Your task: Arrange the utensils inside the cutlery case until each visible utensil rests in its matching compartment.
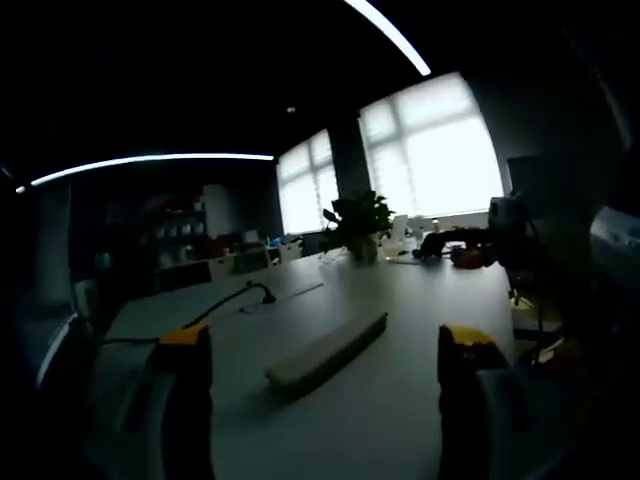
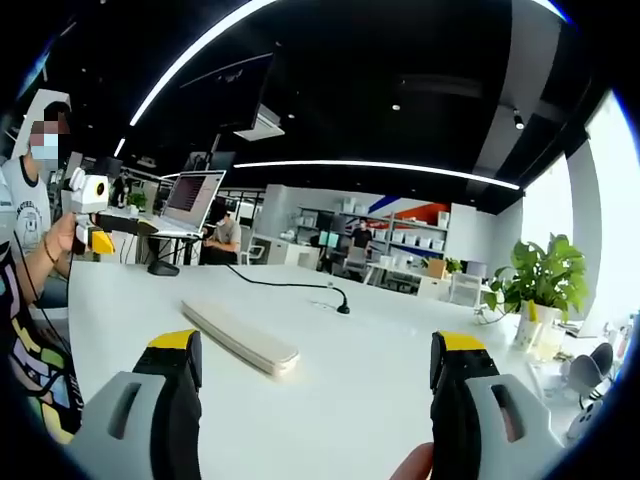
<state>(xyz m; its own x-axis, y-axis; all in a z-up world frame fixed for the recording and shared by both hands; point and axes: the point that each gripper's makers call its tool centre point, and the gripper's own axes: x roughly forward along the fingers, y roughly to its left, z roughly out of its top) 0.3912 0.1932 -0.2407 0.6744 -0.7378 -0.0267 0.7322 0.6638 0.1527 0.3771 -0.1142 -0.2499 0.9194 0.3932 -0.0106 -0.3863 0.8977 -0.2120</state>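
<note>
Lying flat, long closed beige cutlery case [image 2: 240,337]

white table [image 2: 330,360] | bright windows [image 1: 430,150] | ceiling strip lights [image 2: 380,168] | potted plant [image 2: 540,285] | dark ceiling

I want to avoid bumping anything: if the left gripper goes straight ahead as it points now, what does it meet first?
Probably the closed cutlery case, lying on the white table ahead of the open left gripper, between its jaws. Depth is hard to judge in this dark view.
</note>
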